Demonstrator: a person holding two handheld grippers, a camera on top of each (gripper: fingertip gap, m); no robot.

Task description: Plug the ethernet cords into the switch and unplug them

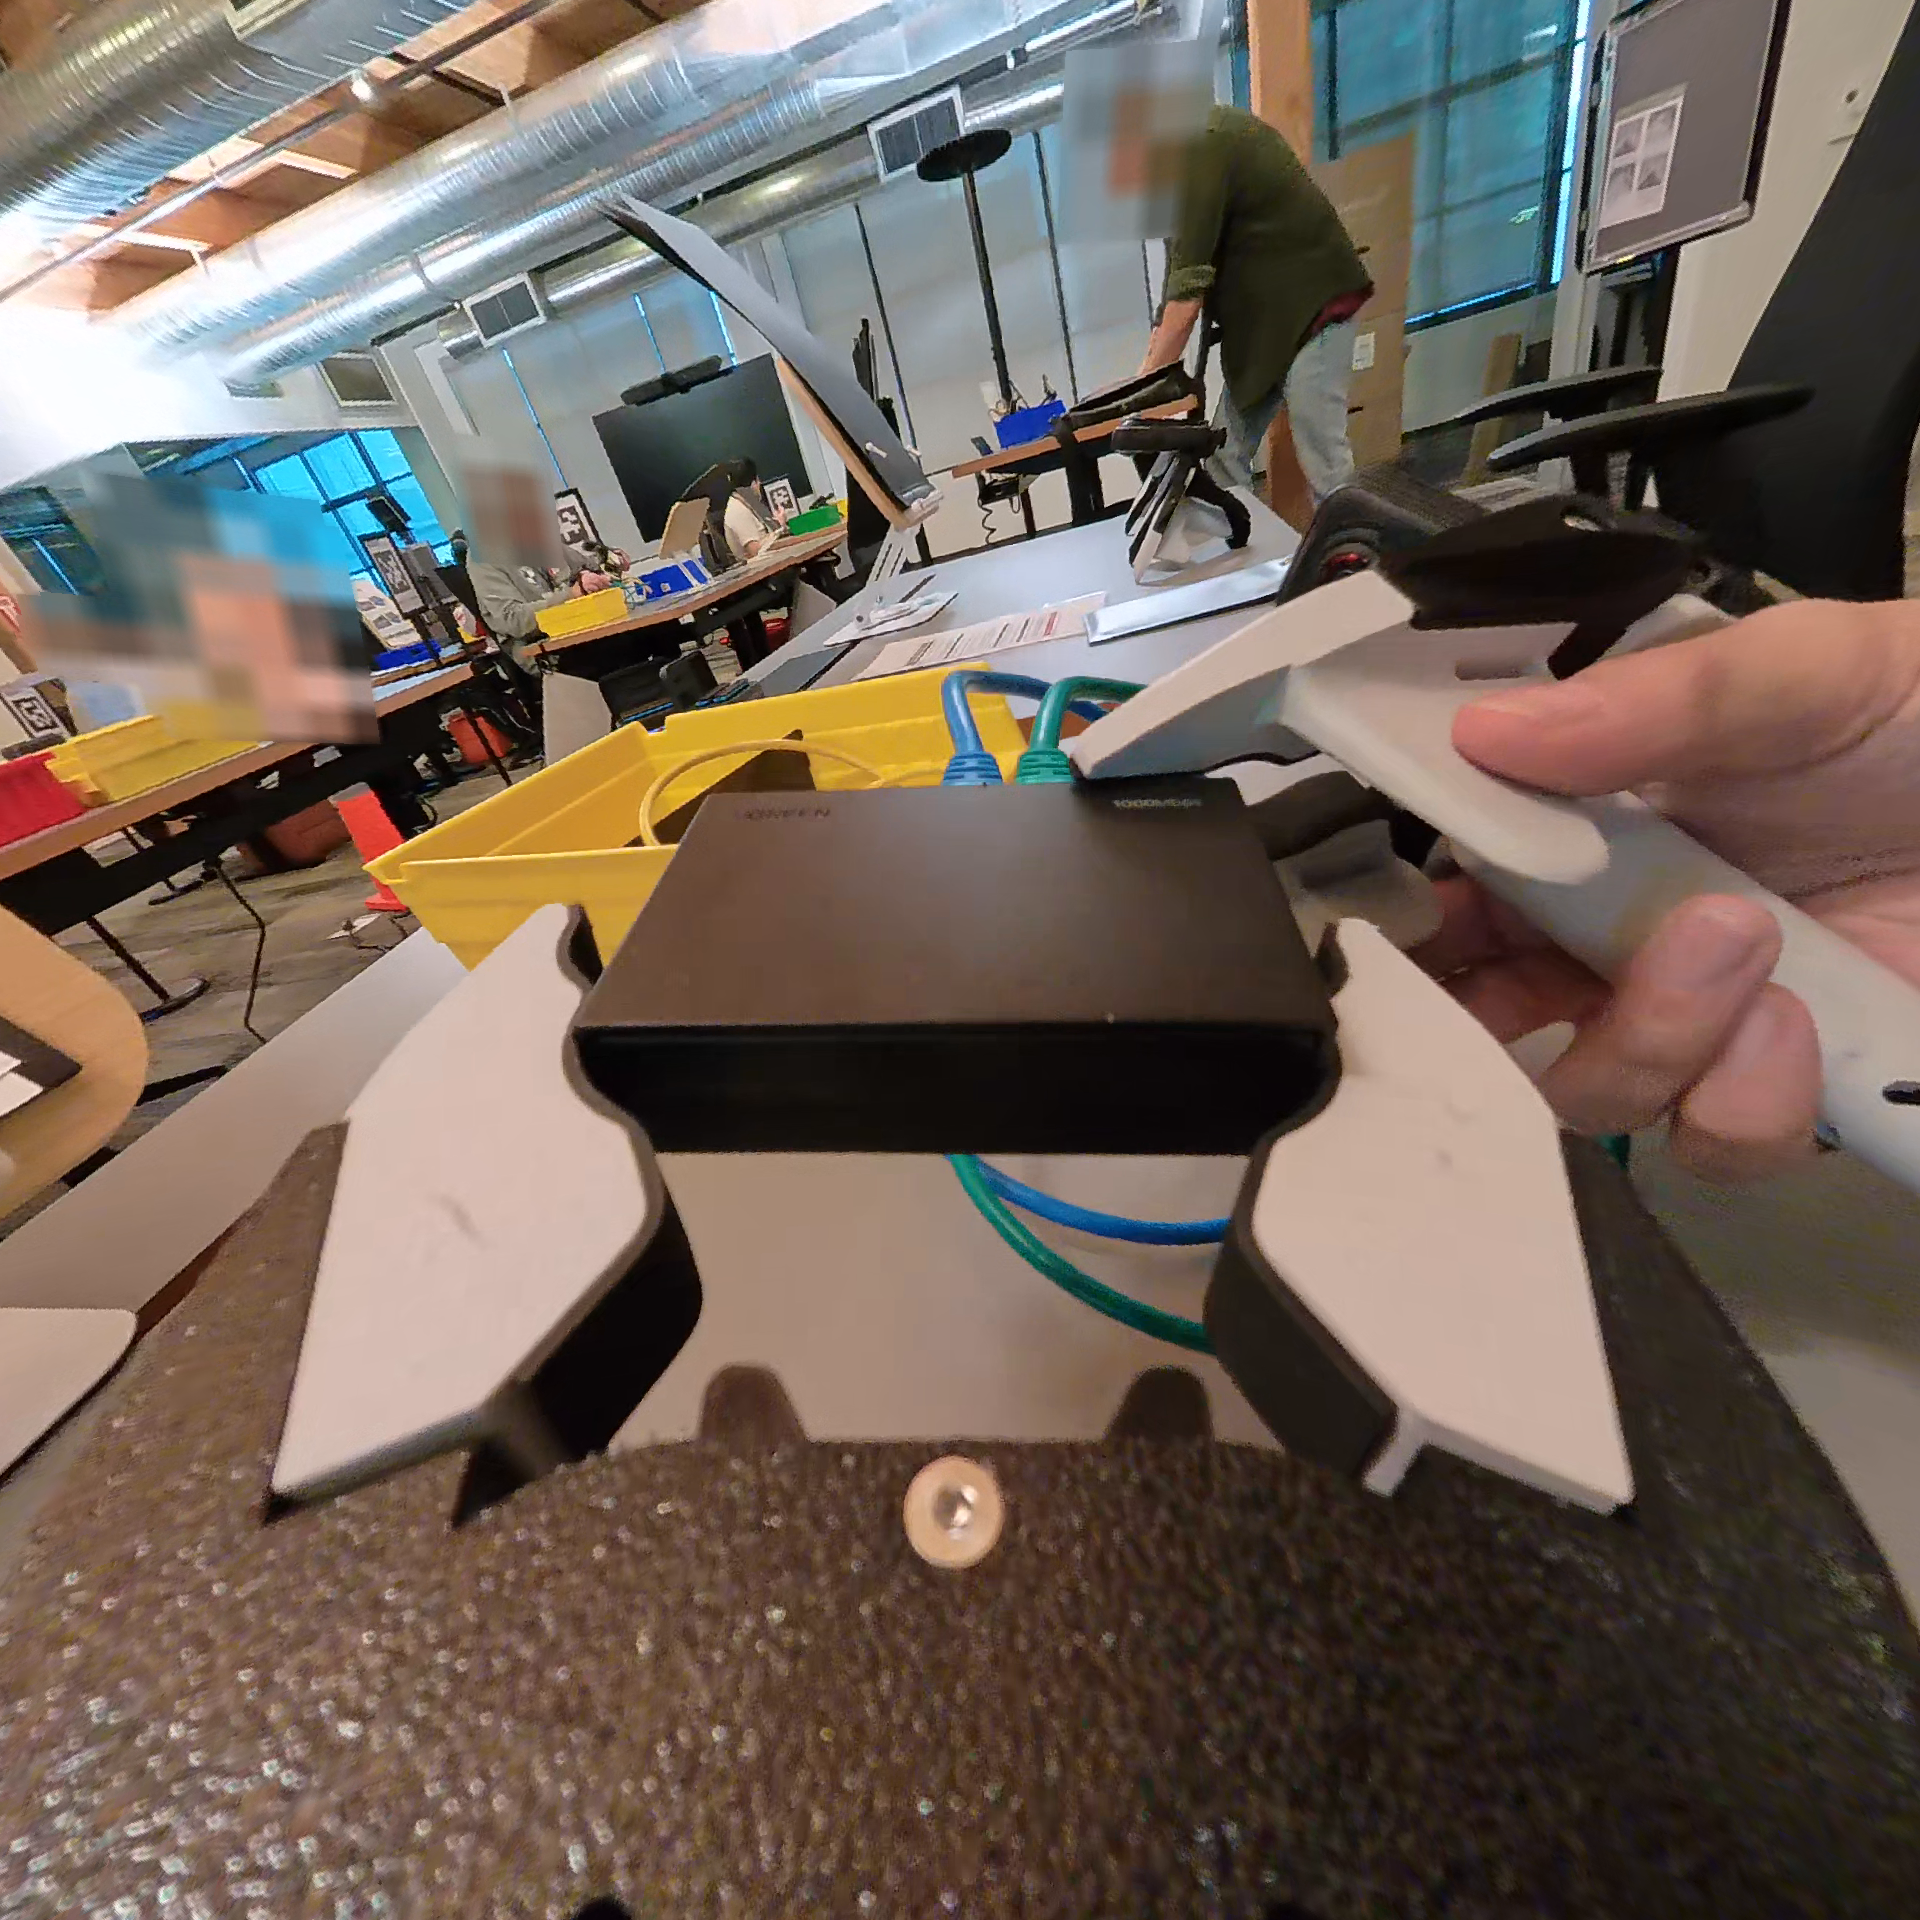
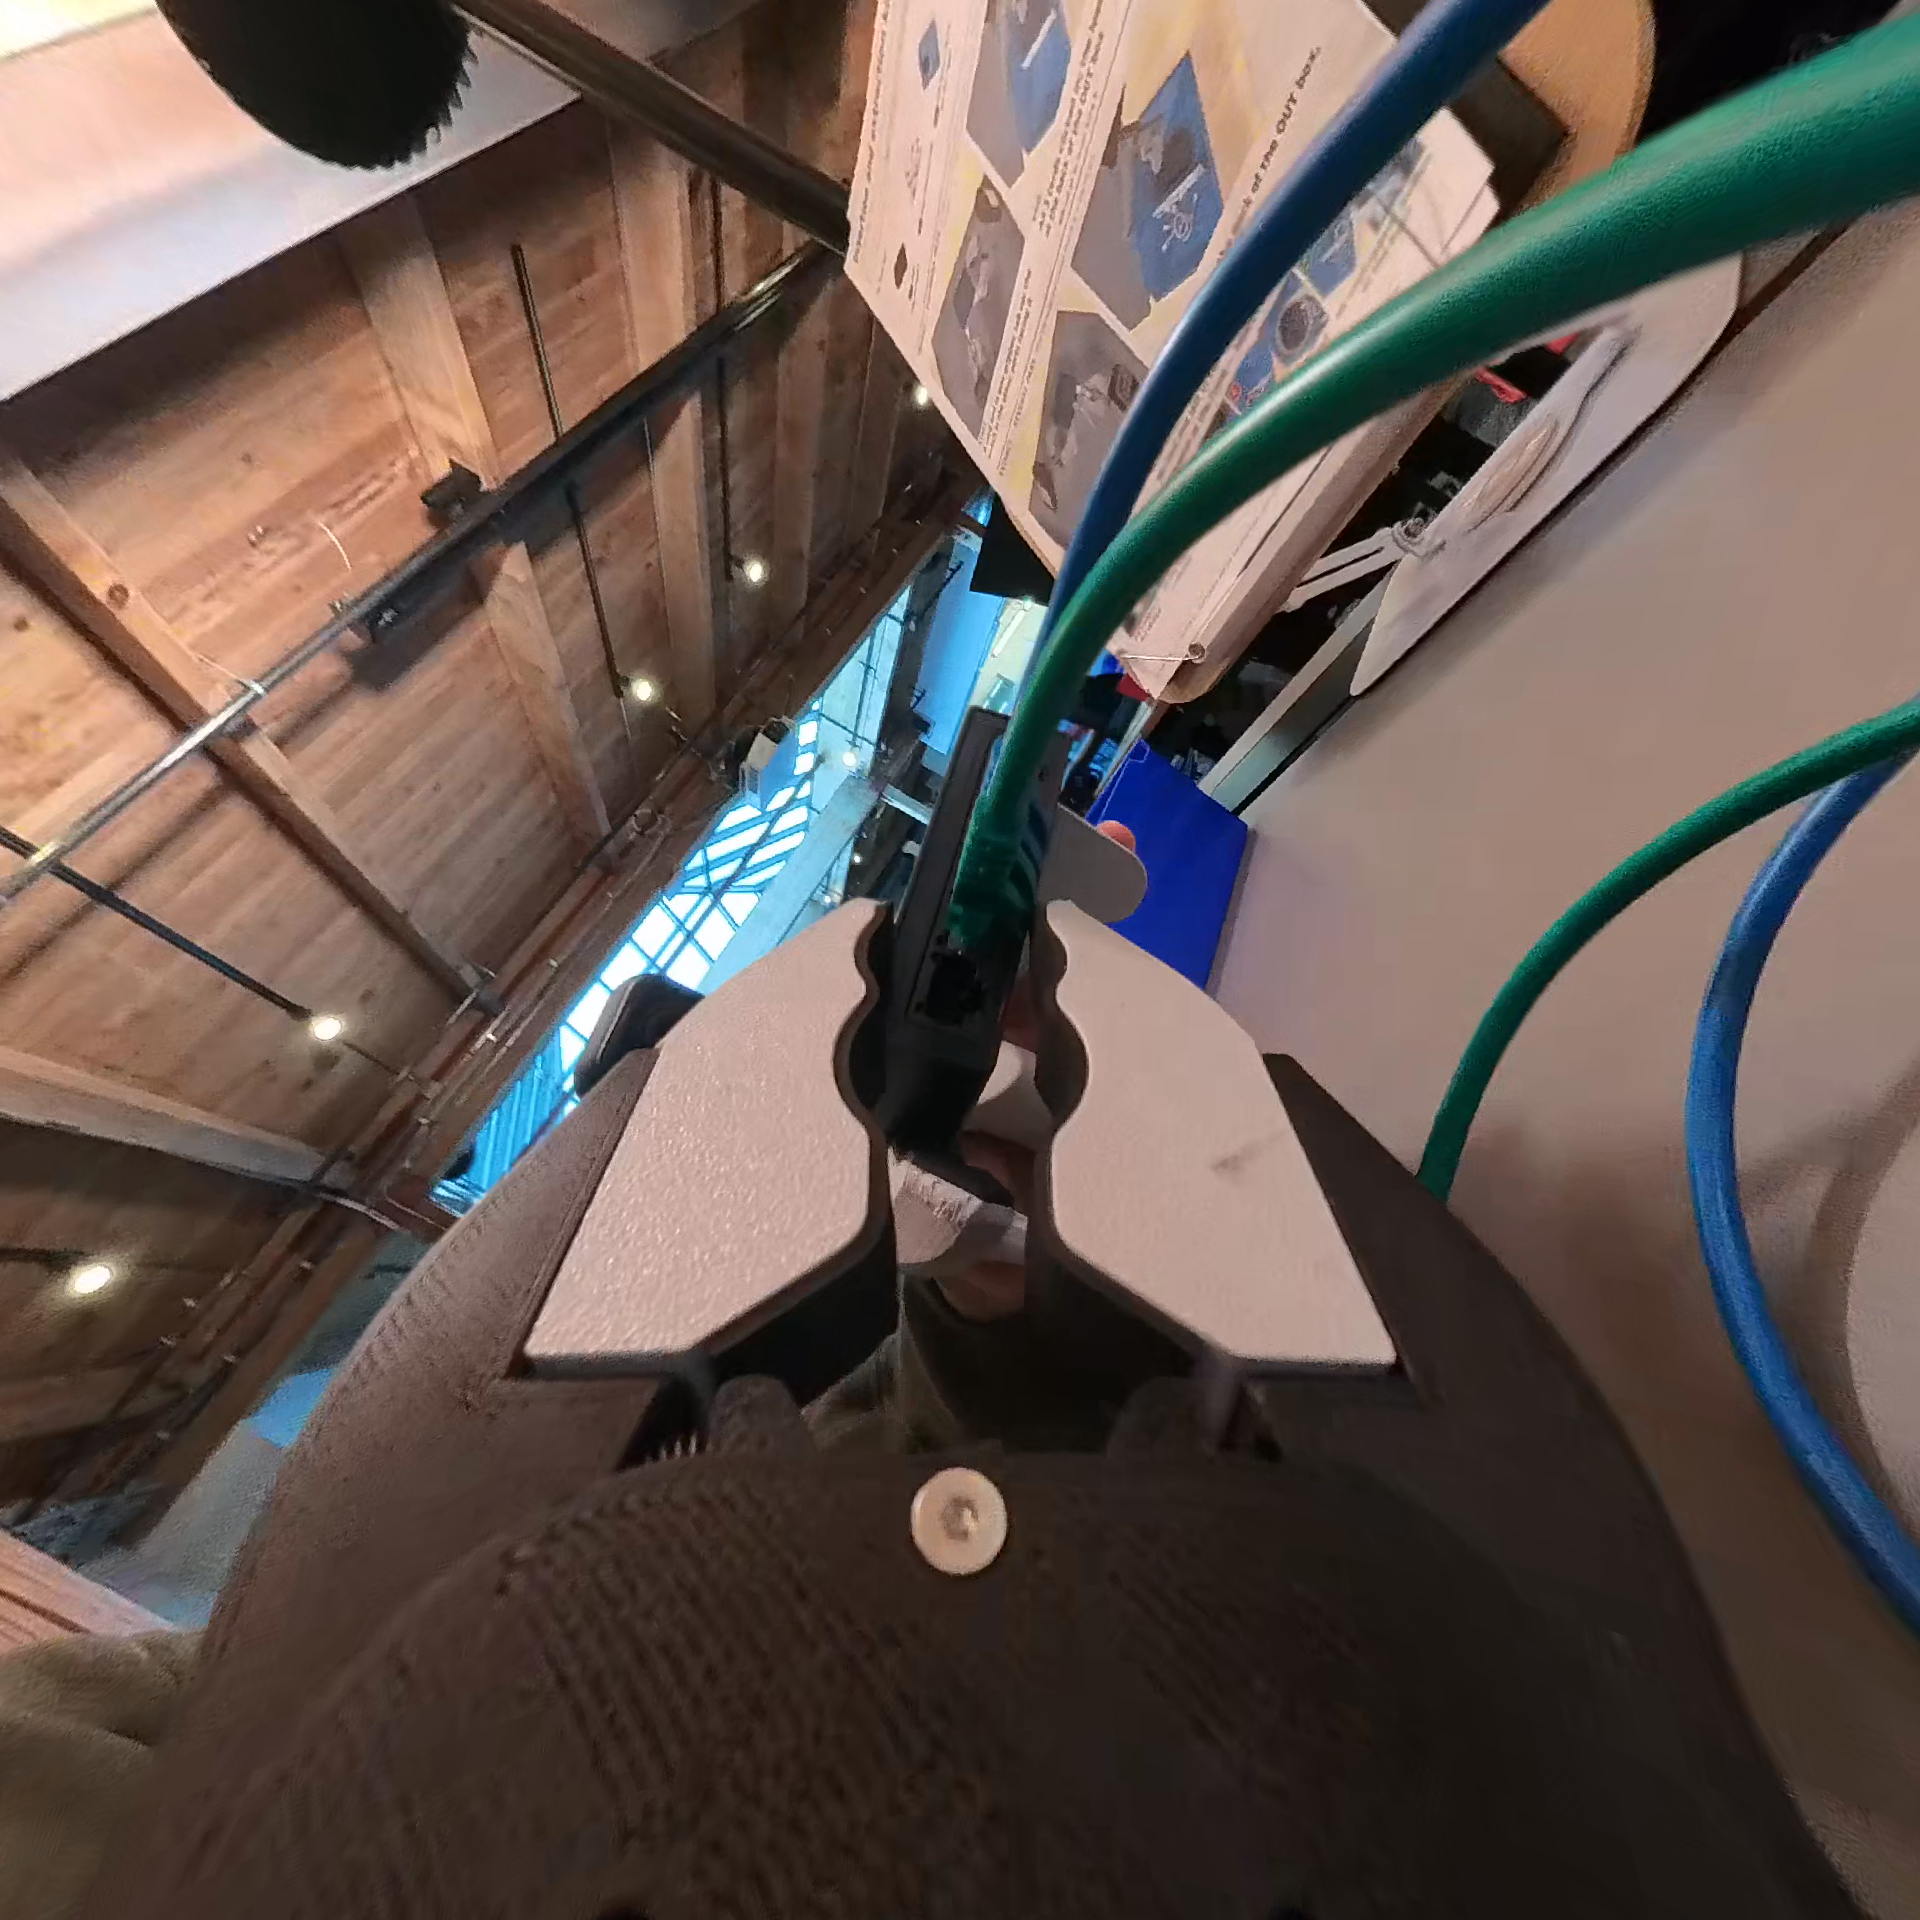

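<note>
Left wrist view
Left gripper (image 1: 951,997): clenched on the flat black rectangular plastic switch (image 1: 951,935), one white finger pad on each short side, switch lifted off the grey tabletop (image 1: 935,1299).
Cords: blue ethernet cord (image 1: 971,769) and green ethernet cord (image 1: 1039,771) both sit plugged into the switch's far edge, side by side; their slack loops back under the switch toward the gripper.
Right gripper (image 1: 1138,753): comes in from ahead-right, held by a bare hand (image 1: 1704,883), its tip at the switch's far right corner, just beside the green plug.
Beyond: yellow plastic bin (image 1: 582,831) just past the switch, holding a cream cord.

Right wrist view
Right gripper (image 2: 961,971): white fingers straddle the port-side corner of the switch (image 2: 935,997); contact is not clear, so grasping or released, cannot tell.
Green plug (image 2: 987,883): seated, just ahead of the fingertips, not between them. An empty port faces the camera nearer the gripper.
Blue cord (image 2: 1195,312): behind the green one, mostly hidden at the plug.

Step in hand (judgement): likely reaching for the green plug to unplug it.
How to do it well: move the fingers forward onto the plug boot rather than the cord, press the latch tab, pull straight out along the port axis; left gripper holds the switch steady against the pull. Watch for snagging the neighbouring blue plug.
</note>
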